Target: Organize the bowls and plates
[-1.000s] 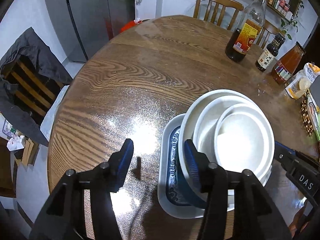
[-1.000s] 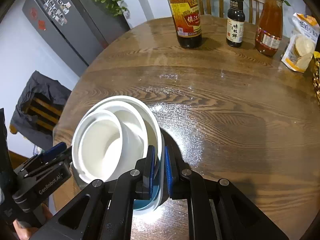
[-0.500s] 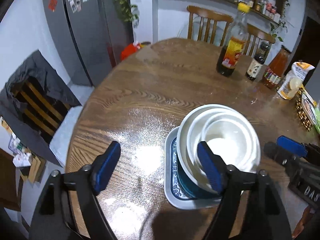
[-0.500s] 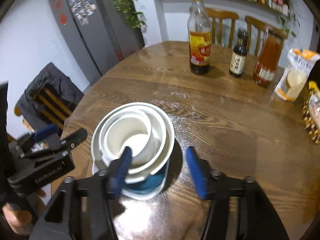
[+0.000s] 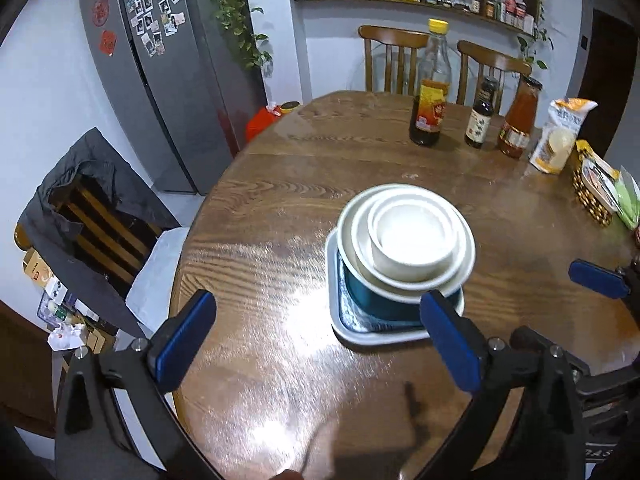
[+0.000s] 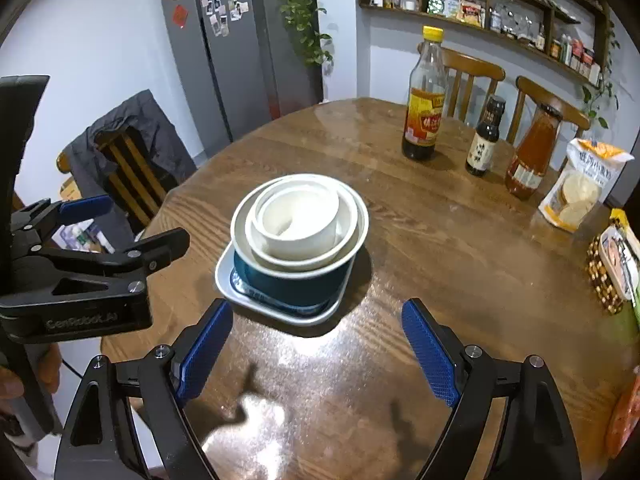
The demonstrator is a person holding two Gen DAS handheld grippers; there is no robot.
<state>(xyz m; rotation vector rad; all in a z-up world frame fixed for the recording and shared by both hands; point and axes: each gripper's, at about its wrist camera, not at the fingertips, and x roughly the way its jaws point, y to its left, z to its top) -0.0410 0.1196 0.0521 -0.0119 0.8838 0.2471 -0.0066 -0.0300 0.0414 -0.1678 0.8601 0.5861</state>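
White ceramic makes up most of the stack (image 5: 406, 246) in the middle of the round wooden counter (image 5: 280, 208): 3 nested bowls, the smallest (image 6: 298, 224) innermost, the outermost white inside and teal outside (image 6: 296, 286), all seated in a rounded-rectangular white plate with a blue patterned floor (image 6: 276, 308). The left tool (image 5: 320, 340) hangs above the near edge of the counter with its blue-padded fingers (image 5: 184, 340) spread wide and its jaws opening; nothing sits between them, and the right-hand pad only overlaps the plate's near corner in view. The right tool (image 6: 318, 354) is likewise clear of the stack, its jaws opening with only bare wood between the pads. In the right wrist view the left tool's black body shows at the left edge, gripped by a hand (image 6: 24, 376), and carries raised lettering that looks like "CenRobot.AI", though blur makes it uncertain. At the far side of the counter stand a tall yellow-capped bottle of dark liquid with a yellow and red label (image 6: 424, 96), a small dark bottle with a white label (image 6: 484, 144), a reddish-orange sauce jar (image 6: 532, 156) and a bag of round crackers (image 6: 580, 188); all bear Chinese print too small to read. A grey fridge dotted with photos and 2 red stickers (image 5: 160, 80) stands behind.
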